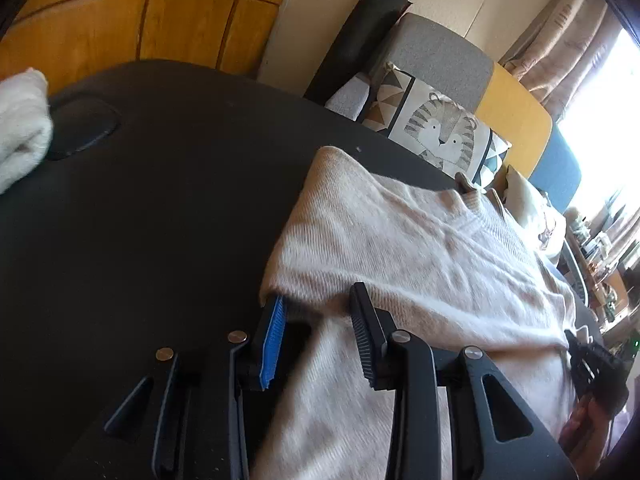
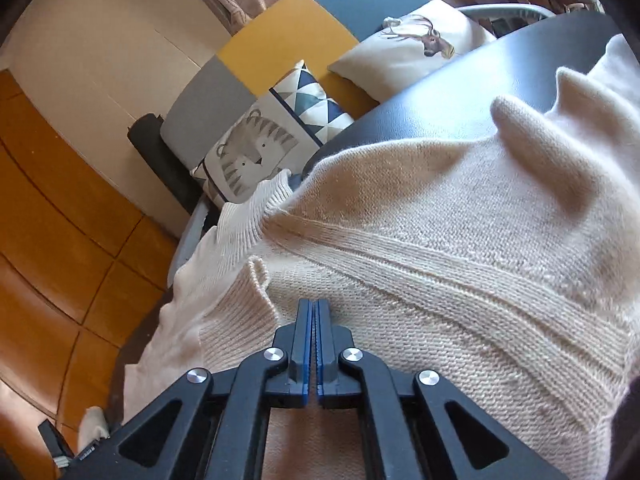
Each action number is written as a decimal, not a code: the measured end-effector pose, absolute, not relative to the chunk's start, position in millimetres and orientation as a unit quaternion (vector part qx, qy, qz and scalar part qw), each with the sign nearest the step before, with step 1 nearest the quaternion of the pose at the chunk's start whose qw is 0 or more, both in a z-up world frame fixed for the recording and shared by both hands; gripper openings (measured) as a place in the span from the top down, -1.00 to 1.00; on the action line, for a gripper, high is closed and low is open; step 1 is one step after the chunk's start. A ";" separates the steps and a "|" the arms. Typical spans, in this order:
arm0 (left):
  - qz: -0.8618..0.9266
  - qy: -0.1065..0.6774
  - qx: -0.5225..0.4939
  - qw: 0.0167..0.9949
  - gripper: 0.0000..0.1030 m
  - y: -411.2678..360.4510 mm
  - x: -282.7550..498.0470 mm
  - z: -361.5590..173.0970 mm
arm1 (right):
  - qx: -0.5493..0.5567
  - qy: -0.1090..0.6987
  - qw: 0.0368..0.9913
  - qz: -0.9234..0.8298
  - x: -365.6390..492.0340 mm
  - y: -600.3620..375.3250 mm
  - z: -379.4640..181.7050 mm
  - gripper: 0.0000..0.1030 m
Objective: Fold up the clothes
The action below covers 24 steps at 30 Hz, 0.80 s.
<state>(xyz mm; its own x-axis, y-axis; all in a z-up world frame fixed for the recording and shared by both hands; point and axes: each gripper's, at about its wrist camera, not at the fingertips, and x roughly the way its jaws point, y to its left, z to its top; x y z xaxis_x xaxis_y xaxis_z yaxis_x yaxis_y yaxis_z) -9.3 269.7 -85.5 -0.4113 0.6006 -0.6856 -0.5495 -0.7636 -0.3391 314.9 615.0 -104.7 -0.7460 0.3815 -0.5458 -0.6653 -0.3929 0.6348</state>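
Cream knit sweater (image 1: 420, 248) spread on the black table (image 1: 160, 208), mid-fold. Left gripper (image 1: 316, 320) at the sweater's near edge, jaws narrow with a fold of knit between, seemingly pinched. Right gripper (image 2: 314, 308) over the sweater's ribbed cuff, jaws closed, apparently empty. Next: carry the edge across.
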 end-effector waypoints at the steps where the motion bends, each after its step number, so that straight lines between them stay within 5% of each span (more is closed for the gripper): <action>1: 0.848 -0.038 -0.404 0.343 0.32 267.9 0.9 -79.2 | -0.158 0.446 0.314 0.823 313.9 614.5 -103.9 0.97; 3: 0.864 -0.048 -0.367 0.341 0.27 265.9 20.9 -68.2 | -0.149 0.455 0.262 0.838 308.9 615.9 -105.7 0.93; 5: 0.869 -0.031 -0.338 0.359 -0.03 270.3 36.1 -65.7 | -0.151 0.456 0.250 0.840 307.7 616.0 -104.4 0.77; 8: 0.860 -0.013 -0.338 0.383 -0.03 279.1 39.2 -71.5 | -0.190 0.446 0.246 0.839 299.0 614.2 -99.7 0.56; 17: 0.828 -0.149 -0.418 0.342 -0.03 244.2 -3.5 -106.4 | -0.264 0.428 0.268 0.822 287.2 604.4 -90.8 0.35; 20: 0.829 -0.145 -0.419 0.341 -0.05 247.7 -3.6 -106.1 | -0.274 0.396 0.259 0.837 273.2 600.5 -82.1 0.43; 22: 0.829 -0.144 -0.418 0.341 -0.06 248.6 -2.7 -105.8 | -0.294 0.353 0.256 0.850 259.9 592.3 -76.0 0.91; 24: 0.829 -0.144 -0.418 0.342 -0.06 249.0 -3.0 -106.2 | -0.302 0.321 0.268 0.857 252.8 585.1 -68.5 0.91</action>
